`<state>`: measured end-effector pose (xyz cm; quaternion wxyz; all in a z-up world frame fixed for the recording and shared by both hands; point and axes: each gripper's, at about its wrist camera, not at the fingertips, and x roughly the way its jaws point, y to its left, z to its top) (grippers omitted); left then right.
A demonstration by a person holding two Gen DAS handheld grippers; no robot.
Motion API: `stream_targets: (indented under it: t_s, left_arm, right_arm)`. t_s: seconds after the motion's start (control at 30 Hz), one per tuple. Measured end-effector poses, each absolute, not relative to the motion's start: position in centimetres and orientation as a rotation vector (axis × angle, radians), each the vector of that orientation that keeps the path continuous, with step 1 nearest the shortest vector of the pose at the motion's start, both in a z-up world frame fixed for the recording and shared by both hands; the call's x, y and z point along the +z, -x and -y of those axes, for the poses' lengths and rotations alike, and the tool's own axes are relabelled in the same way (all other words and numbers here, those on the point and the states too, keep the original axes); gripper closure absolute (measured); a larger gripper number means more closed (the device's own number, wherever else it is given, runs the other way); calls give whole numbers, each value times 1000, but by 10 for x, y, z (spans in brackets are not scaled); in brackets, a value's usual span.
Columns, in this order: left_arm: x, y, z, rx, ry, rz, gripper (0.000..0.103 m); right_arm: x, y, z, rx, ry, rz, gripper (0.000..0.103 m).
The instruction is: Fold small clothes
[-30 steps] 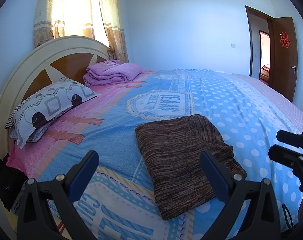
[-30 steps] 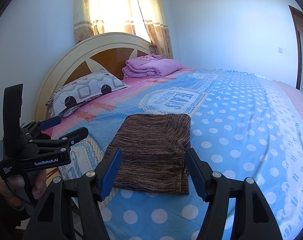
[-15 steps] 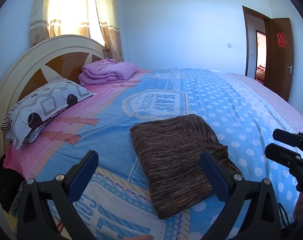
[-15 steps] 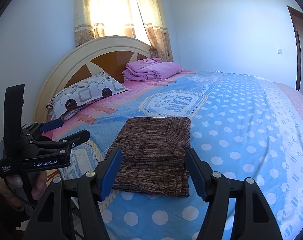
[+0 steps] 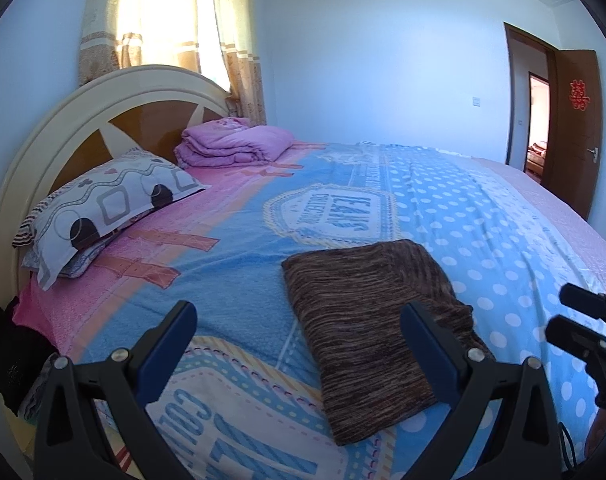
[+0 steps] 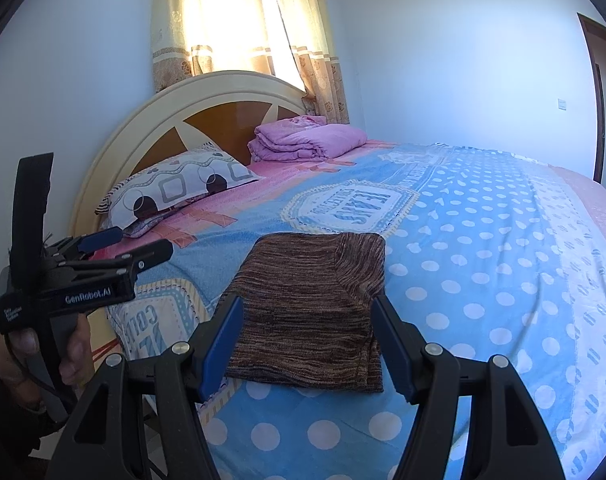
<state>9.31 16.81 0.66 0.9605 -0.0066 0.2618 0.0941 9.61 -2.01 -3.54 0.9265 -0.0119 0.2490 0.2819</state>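
A brown knitted garment (image 5: 375,320) lies folded into a flat rectangle on the bed, close to its near edge. My left gripper (image 5: 297,316) hovers open just short of it, its blue pads wide apart and holding nothing. My right gripper (image 6: 306,306) is also open and empty, with the garment (image 6: 311,308) lying on the bed beyond its fingers. Neither gripper touches the cloth. In the right wrist view the left gripper (image 6: 141,242) shows at the left edge, held by a hand. The right gripper (image 5: 561,308) shows at the right edge of the left wrist view.
The bed has a blue dotted and pink sheet (image 5: 483,220). A patterned pillow (image 5: 103,204) and a folded purple quilt (image 5: 235,144) lie by the curved headboard (image 5: 63,120). A dark cloth (image 5: 7,352) hangs at the bed's left corner. An open brown door (image 5: 575,128) stands far right.
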Motion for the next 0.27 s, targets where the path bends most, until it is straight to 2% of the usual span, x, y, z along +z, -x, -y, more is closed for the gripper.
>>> stream_targets:
  t_s: [0.27]
  left_arm:
    - [2,-95,-173,198,11,-535,0]
  right_arm:
    - [-38,-95,18,589,31,-519,36]
